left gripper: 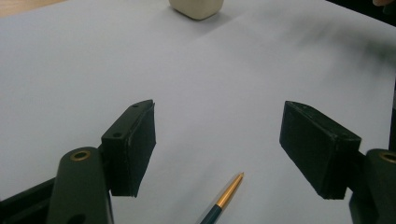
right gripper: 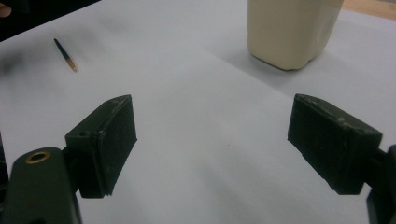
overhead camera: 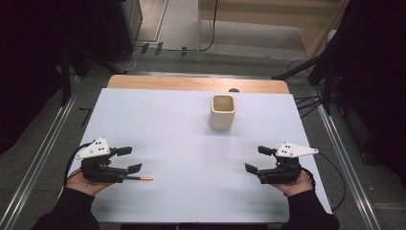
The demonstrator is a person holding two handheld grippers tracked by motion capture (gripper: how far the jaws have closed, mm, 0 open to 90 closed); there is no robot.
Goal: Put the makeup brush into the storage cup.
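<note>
- My left gripper (overhead camera: 128,159) sits at the near left of the table (overhead camera: 158,124), resting in my left hand (overhead camera: 86,182); its jaws stand wide apart and released, with nothing pressed between them.
- In the left gripper view the two black pads (left gripper: 135,149) frame bare white tabletop, and the pen (left gripper: 223,199) enters from the bottom edge between them, touching neither pad.
- The pen (overhead camera: 140,178) lies flat on the table just beside the lower jaw of my left gripper, its orange-gold tip pointing toward the table's middle; its dark barrel runs back under the gripper.
- My right gripper (overhead camera: 257,159) sits at the near right of the table, held in my right hand (overhead camera: 297,184); its jaws are likewise spread and released, holding nothing.
- In the right gripper view only white tabletop lies between the pads (right gripper: 112,140); the pen (right gripper: 65,54) appears far off at the upper left.
- The cream cup (overhead camera: 222,112) stands upright and open-topped at the far middle of the table, well apart from both grippers and the pen.
- Beyond the white surface, a strip of the wooden edge (overhead camera: 191,84) of the table shows along its far side.
</note>
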